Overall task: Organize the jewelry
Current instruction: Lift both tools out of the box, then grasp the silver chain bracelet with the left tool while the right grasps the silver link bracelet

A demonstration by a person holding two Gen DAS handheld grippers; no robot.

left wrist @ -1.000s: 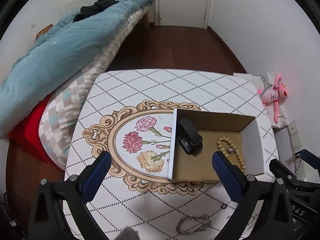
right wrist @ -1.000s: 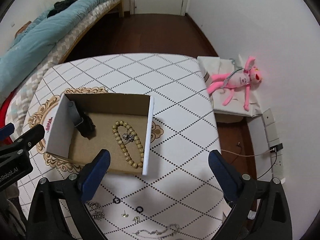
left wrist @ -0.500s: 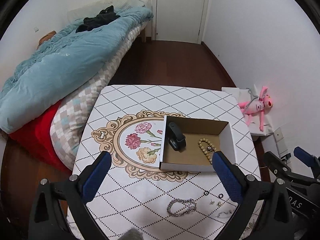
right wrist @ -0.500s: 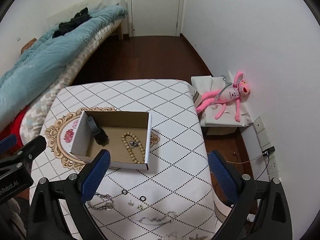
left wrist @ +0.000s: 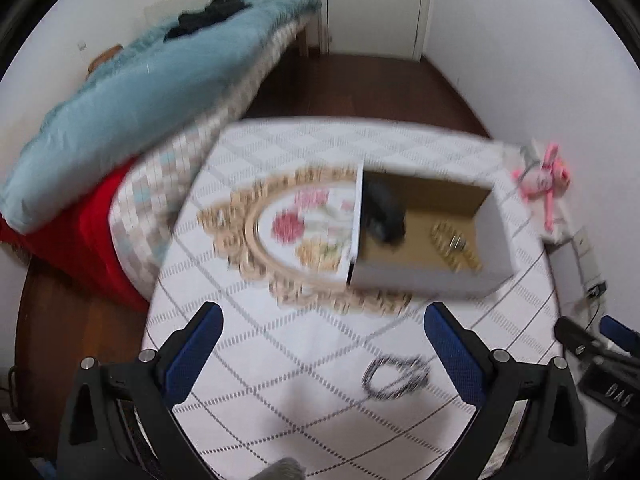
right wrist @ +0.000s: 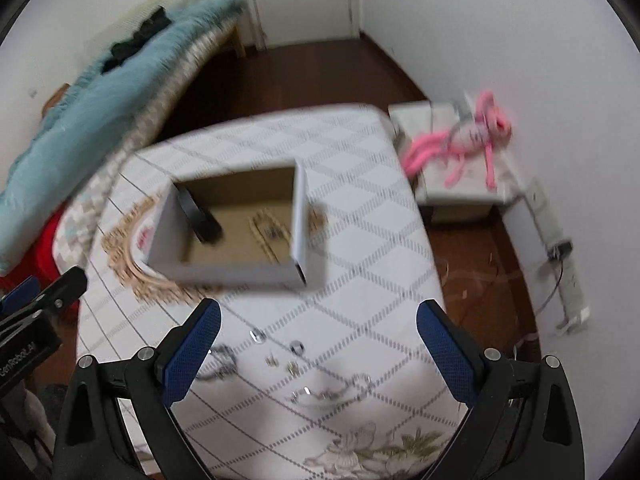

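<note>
An open cardboard box (left wrist: 424, 276) (right wrist: 224, 270) stands on the table and holds a black band (left wrist: 384, 216) (right wrist: 200, 220) and a beaded bracelet (left wrist: 456, 246) (right wrist: 264, 232). A silver chain bracelet (left wrist: 396, 374) (right wrist: 220, 364) lies on the tablecloth in front of the box. Two small rings (right wrist: 296, 347), small earrings (right wrist: 292, 367) and a thin chain (right wrist: 332, 392) lie nearby. My left gripper (left wrist: 322, 344) is open and empty above the cloth. My right gripper (right wrist: 318, 342) is open and empty above the small pieces. Both views are blurred.
The table (left wrist: 256, 360) has a white diamond-pattern cloth with a floral medallion. A bed with a blue duvet (left wrist: 132, 100) stands to the left. A pink plush toy (right wrist: 468, 136) lies on a low stand to the right. A power strip (right wrist: 568, 276) lies on the floor.
Both grippers have dropped closer to the table after rising; the box and loose jewelry look larger. The jaws stay open and empty.
</note>
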